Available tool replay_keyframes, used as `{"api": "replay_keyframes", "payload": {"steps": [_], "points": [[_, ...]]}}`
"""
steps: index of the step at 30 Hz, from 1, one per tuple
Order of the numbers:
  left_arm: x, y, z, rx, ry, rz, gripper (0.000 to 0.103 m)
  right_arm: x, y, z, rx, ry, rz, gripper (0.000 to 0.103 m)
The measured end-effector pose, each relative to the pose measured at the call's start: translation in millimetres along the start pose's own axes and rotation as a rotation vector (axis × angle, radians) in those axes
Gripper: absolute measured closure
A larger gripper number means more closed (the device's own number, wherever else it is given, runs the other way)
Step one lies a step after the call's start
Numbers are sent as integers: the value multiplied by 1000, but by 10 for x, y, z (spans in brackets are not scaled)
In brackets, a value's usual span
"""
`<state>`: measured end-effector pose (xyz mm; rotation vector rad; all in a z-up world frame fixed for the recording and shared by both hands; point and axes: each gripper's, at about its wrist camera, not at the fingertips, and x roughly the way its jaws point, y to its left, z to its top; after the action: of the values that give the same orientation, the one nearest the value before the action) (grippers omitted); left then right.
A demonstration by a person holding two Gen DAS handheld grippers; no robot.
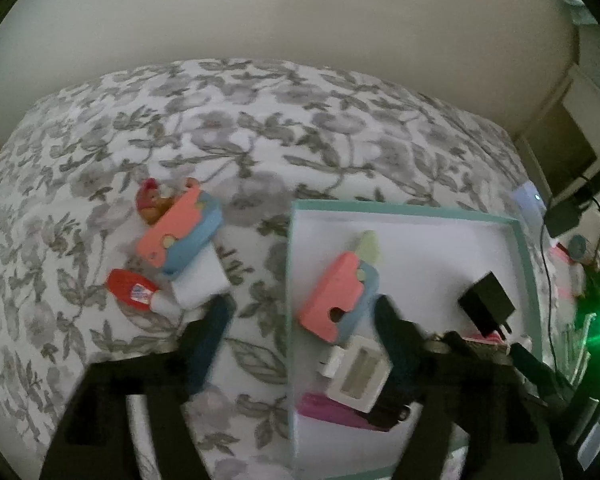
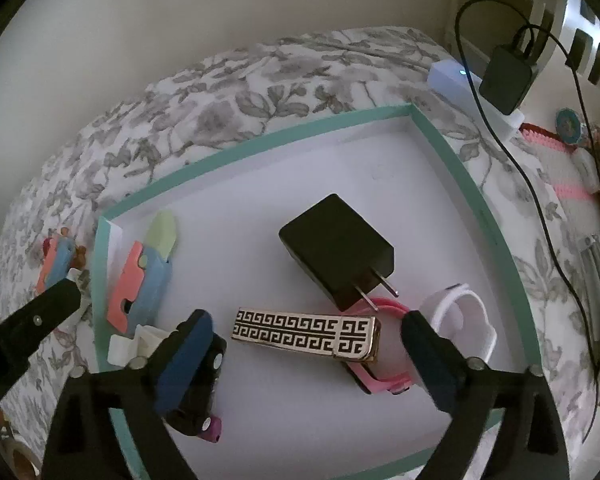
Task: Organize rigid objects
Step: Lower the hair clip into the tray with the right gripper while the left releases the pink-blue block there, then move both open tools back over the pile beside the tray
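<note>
Grippers both stand wide open, gripping nothing: left gripper (image 1: 302, 316) straddles the tray (image 2: 288, 128) rim; right gripper (image 2: 306, 330) straddles a patterned case (image 2: 304, 334) in the tray.

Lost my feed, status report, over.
Both grippers open, left gripper and right gripper empty. Patterned case lies in tray. Pink-blue toy remains outside.

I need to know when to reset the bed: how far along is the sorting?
Done: the black charger, patterned case and a pink-and-blue toy lie in the teal-rimmed tray. In hand: nothing; both the left gripper and right gripper are open. Left: a second toy and red tube on the bedspread.
</note>
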<state>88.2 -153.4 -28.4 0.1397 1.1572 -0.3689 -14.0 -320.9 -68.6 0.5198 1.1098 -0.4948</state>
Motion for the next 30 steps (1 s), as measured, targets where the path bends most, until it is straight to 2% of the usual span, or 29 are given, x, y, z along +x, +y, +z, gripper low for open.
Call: {"api": "replay_keyframes", "payload": {"steps": [6, 18, 24, 30], "points": [[57, 159, -2, -37, 9, 62, 18, 6, -16, 8, -4, -13, -7, 0], [69, 343, -1, -66, 38, 90, 18, -95, 35, 14, -21, -58, 0, 0], [-3, 482, 28, -73, 21, 117, 18, -207, 163, 15, -44, -92, 23, 0], [-80, 731, 57, -121, -9, 131, 18, -216, 294, -16, -82, -100, 24, 0]]}}
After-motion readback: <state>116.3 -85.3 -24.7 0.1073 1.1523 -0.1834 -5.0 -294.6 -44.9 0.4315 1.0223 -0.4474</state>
